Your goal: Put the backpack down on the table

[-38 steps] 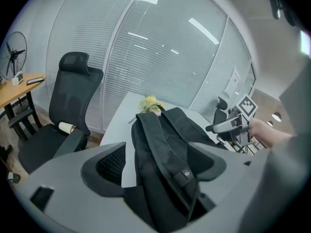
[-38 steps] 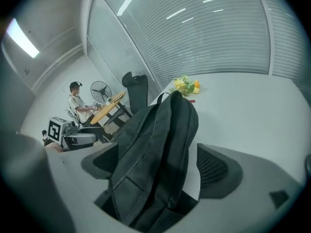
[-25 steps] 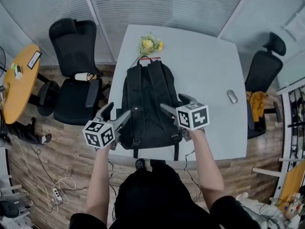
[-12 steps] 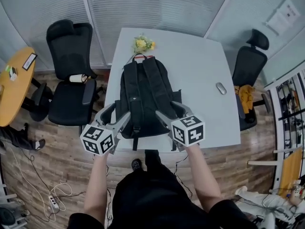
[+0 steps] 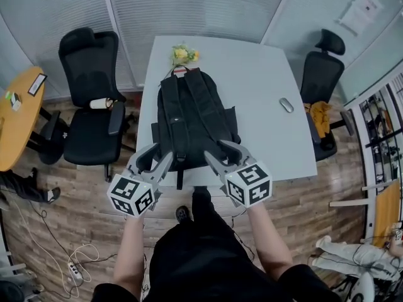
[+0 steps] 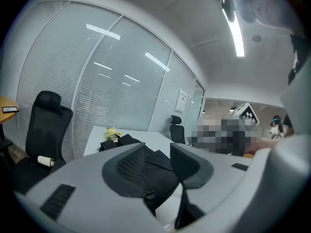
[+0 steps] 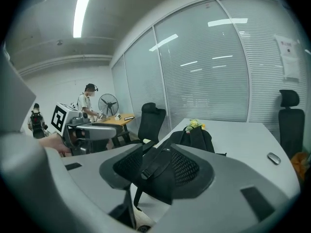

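Backpack (image 5: 192, 115) lies flat, straps up, down the middle of the table (image 5: 271, 106), its top at the flowers (image 5: 182, 54) on the far side and its bottom at the near edge, where a strap (image 5: 179, 180) hangs over. Left gripper (image 5: 157, 154) and right gripper (image 5: 218, 150) hover over its near corners, both with jaws part-way apart and closing; nothing sits between the left jaws, and the webbing seen through the right gap looks to be beyond the pads, not pinched. Risk: closing jaws snag loose webbing, and a pull toward the person drags the pack off the near edge.
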A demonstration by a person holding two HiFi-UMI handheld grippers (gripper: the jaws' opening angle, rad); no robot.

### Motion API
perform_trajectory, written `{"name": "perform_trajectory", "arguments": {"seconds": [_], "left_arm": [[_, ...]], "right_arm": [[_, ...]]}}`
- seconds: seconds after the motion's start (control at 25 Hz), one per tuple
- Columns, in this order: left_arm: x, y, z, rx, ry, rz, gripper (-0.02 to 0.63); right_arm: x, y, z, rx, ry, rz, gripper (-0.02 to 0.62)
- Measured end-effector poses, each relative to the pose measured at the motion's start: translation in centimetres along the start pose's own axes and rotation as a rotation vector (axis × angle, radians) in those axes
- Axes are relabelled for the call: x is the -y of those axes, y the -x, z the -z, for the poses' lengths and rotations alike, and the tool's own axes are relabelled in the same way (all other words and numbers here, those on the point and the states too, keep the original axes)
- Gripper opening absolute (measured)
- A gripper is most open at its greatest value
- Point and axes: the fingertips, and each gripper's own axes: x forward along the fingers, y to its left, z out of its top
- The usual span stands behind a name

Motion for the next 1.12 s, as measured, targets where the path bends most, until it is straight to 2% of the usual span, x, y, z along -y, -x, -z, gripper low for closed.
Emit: {"name": "perform_trajectory", "arguments": {"seconds": [0.28,0.56,0.88,1.12], "left_arm": [[1.9,2.2,-0.6,0.029,-0.03,0.006,0.09],[3.2,3.6,-1.6,0.062,-0.053,0.016,0.048],[4.4,3.4,-1.3,0.061,-0.066,0.044,0.0],[4.7,3.4,-1.0,0.047,-0.073,0.058,-0.003]], "right_arm": [[-2.0,1.9,0.3,0.074,-0.028,-0.009,0.158],[-3.5,3.6,-0.9,0.156,-0.014,0.006,0.089],[-3.9,4.9,-0.9,0.18,-0.009,0.017,0.044],[-4.1,4.7,-0.8,0.181,-0.008,0.016,0.017]]}}
